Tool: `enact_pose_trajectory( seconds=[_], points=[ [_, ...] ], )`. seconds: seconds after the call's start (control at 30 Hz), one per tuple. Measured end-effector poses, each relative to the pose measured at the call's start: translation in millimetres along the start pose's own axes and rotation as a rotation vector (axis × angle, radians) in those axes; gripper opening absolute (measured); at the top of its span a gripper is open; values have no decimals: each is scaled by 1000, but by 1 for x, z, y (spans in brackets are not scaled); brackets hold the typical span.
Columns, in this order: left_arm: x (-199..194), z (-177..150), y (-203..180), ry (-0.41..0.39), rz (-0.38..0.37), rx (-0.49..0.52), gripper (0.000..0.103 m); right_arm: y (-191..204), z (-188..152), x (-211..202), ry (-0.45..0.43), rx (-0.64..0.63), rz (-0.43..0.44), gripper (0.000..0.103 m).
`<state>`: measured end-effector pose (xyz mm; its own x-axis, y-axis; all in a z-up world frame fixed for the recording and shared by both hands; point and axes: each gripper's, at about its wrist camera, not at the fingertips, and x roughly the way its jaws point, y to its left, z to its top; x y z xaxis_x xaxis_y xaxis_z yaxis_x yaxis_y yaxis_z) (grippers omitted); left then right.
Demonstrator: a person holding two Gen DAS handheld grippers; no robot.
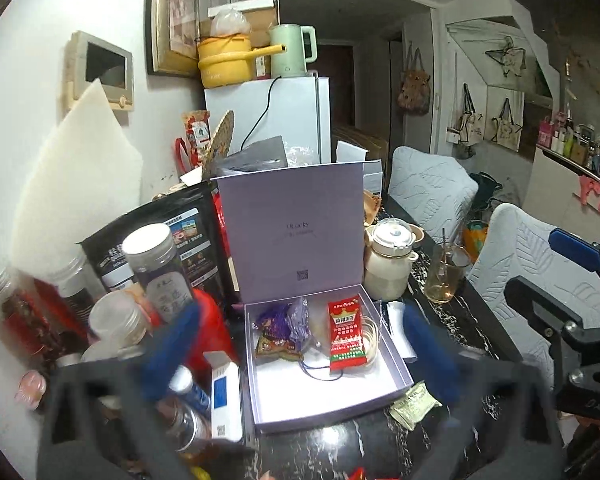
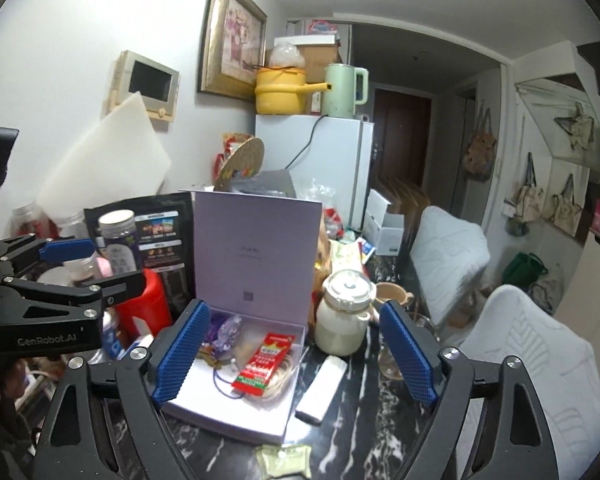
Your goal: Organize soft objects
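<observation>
The right tool (image 2: 296, 354) hangs over the near edge of the dark marbled counter (image 2: 364, 396) with its 2 blue-padded fingers (image 2: 182, 354) spread wide and nothing between them. Seen through that gap is the lilac box (image 2: 224, 404), its lid standing upright at the far side. The left finger appears in front of the box's near left corner, though contact cannot be told. The left tool (image 1: 300, 356) is likewise spread wide and holds nothing; its blue pads (image 1: 172, 348) are blurred and flank the same box (image 1: 320, 396), which sits in the middle of the counter. Inside the box, toward its far side, lie the soft things: a red sachet (image 1: 346, 334) on the right, a purple packet (image 1: 290, 322) to its left, a brown-orange snack packet (image 1: 274, 348) near that, and a thin blue cord (image 1: 320, 374) trailing toward the near side. A pale green sachet (image 1: 416, 404) lies on the counter just beside the box's near right corner. A white packet (image 2: 322, 390) lies right of the box, with a cream teapot (image 2: 346, 314) beyond it. Left of the box crowd a red container (image 2: 148, 304), jars and a black pouch (image 2: 160, 232).
</observation>
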<state>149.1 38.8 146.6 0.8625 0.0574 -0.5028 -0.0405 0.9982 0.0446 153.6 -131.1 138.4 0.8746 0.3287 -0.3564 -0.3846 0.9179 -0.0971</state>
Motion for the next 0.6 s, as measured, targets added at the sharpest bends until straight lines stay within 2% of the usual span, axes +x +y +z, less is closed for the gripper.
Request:
enact_pose_trajectory(
  seconds=[0.27, 0.4, 0.6],
  points=[
    [-41, -24, -11, -36, -14, 30, 103, 6, -20, -53, -33, 2, -7, 92],
    [-61, -39, -14, -72, -53, 40, 103, 8, -31, -70, -31, 2, -13, 93],
    [-81, -62, -21, -102, -60, 44, 103, 9, -54, -93, -22, 20, -29, 94]
  ],
)
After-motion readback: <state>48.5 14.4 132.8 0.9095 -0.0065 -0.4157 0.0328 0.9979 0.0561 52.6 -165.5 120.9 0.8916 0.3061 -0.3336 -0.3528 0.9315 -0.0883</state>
